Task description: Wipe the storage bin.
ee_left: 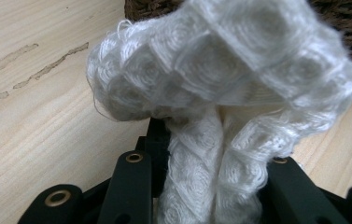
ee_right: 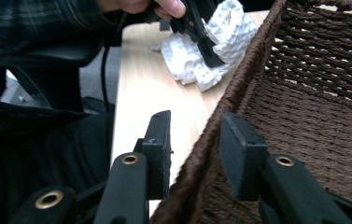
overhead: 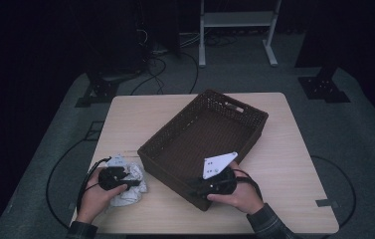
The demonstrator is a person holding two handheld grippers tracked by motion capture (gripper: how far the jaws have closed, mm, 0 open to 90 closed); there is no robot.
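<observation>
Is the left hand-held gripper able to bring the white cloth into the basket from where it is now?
Probably yes. The left hand-held gripper is already shut on the white cloth, right beside the basket, whose top is open. Only its near wall must be cleared.

Light wooden table (overhead: 284,164): dark woven basket (overhead: 175,130) at centre, white cloth (overhead: 133,186) front-left.

Both grippers (overhead: 134,183) (overhead: 193,189) are black with brass-ringed rivets and trailing black cables; the right carries a white triangular plate (overhead: 218,165). Sleeves are dark plaid.
</observation>
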